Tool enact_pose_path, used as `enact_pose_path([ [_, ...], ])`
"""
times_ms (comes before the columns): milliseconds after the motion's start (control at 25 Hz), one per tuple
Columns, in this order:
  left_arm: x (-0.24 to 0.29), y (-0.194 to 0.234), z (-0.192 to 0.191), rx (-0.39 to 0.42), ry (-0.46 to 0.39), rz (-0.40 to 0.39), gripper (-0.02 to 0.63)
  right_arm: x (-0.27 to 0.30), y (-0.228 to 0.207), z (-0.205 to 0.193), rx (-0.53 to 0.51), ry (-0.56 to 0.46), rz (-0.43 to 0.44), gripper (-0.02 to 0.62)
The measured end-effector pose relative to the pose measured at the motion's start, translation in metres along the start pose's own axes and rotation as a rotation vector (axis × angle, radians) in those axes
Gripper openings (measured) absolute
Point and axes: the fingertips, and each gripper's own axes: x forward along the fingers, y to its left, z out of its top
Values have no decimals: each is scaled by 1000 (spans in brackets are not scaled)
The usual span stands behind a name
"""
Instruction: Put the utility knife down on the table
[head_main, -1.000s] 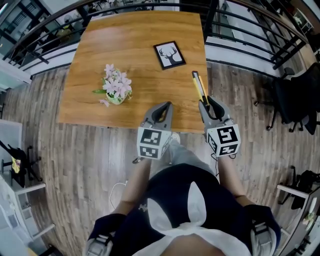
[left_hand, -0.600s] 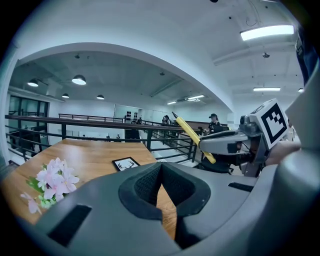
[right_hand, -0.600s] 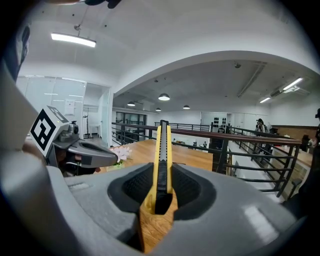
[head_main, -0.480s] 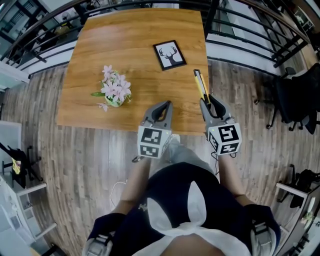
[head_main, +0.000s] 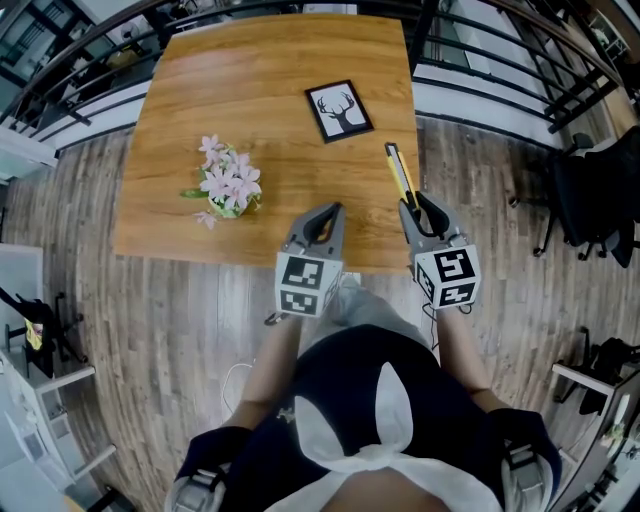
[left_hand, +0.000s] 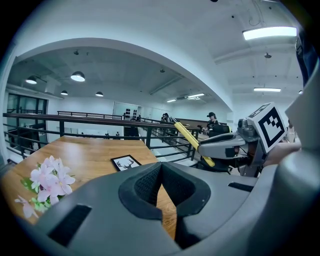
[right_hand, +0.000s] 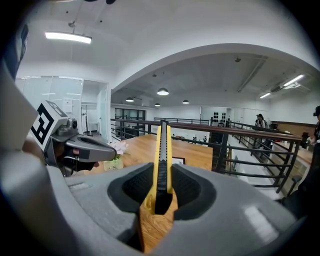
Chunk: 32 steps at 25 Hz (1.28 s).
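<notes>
Utility knife (head_main: 401, 180), head view: sat clamped by its rear end in R gripper (head_main: 418, 205), yellow body pointed fwd over near right corner of table (head_main: 250, 90), close to right edge. Looked raised off the wood, not laid down. Found L gripper (head_main: 328, 212) just left of it over table's near edge, jaws together, nothing in them. Farther up the top: deer picture (head_main: 339, 110) toward far right, flowers (head_main: 228, 185) at left, both well apart from knife. Plank floor (head_main: 150, 300) below, railing (head_main: 480, 40) round far sides.

L gripper view: showed L gripper (left_hand: 161, 167) w/ pads touching at tips, empty. Beyond, at right, showed R gripper (left_hand: 220, 146) w/ its marker cube (left_hand: 268, 127), knife (left_hand: 191, 141) slanted up and away from its jaws, clear of tabletop. Flowers (left_hand: 47, 180) near left, deer picture (left_hand: 126, 162) flat on table (left_hand: 85, 147) ahead.

R gripper view: showed R gripper (right_hand: 162, 175) w/ jaws narrowly apart, pads pressed on both flat sides of knife (right_hand: 162, 150), set on edge, black slider strip up, tip pointed ahead and upward. L gripper (right_hand: 92, 147) at left, flowers (right_hand: 118, 146) behind its tip, deer picture (right_hand: 178, 160) just right of knife's line on table (right_hand: 195, 155). Railing (right_hand: 240, 145) at right.
</notes>
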Motion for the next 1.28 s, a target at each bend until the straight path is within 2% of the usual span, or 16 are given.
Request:
enact_pose_path([
  [1280,30,18,-13,-39,55,-2,17,44,-1,-41,-3,113,68,114],
])
